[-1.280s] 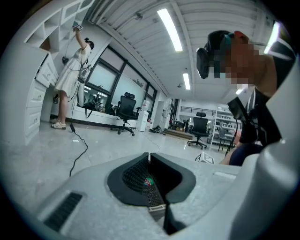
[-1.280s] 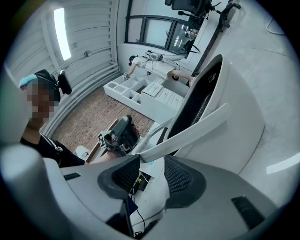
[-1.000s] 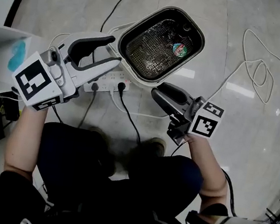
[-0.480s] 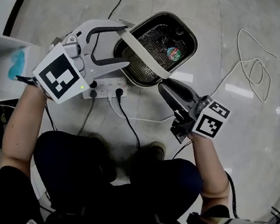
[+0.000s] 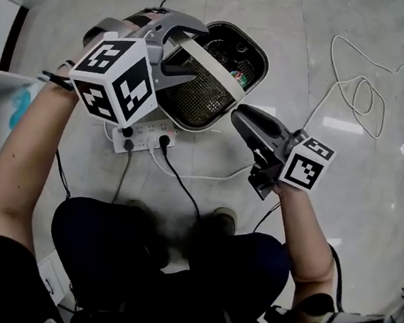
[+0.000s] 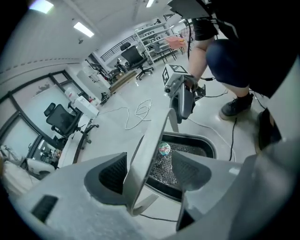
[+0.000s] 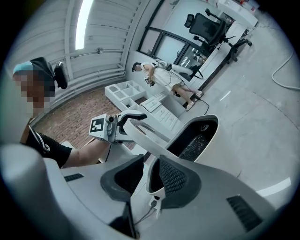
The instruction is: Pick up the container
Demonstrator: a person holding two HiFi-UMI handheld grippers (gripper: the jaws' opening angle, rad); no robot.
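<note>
The left gripper (image 6: 151, 168) has its jaws open around the raised white handle (image 5: 214, 70) of the container (image 5: 265, 60), the strip passing between the pads. The right gripper (image 5: 241, 114) has its jaws slightly apart, holding nothing, its tip just beside the handle's near-right end. The oblong container opens upward, its long axis running from near-left to far-right, and the handle crosses its short way. A small round colourful item (image 6: 164, 149) lies in its mesh basket (image 5: 199, 98). A power strip (image 5: 142, 138) lies just beside the near rim, and a looped white cable (image 5: 359, 89) lies well apart to the right.
</note>
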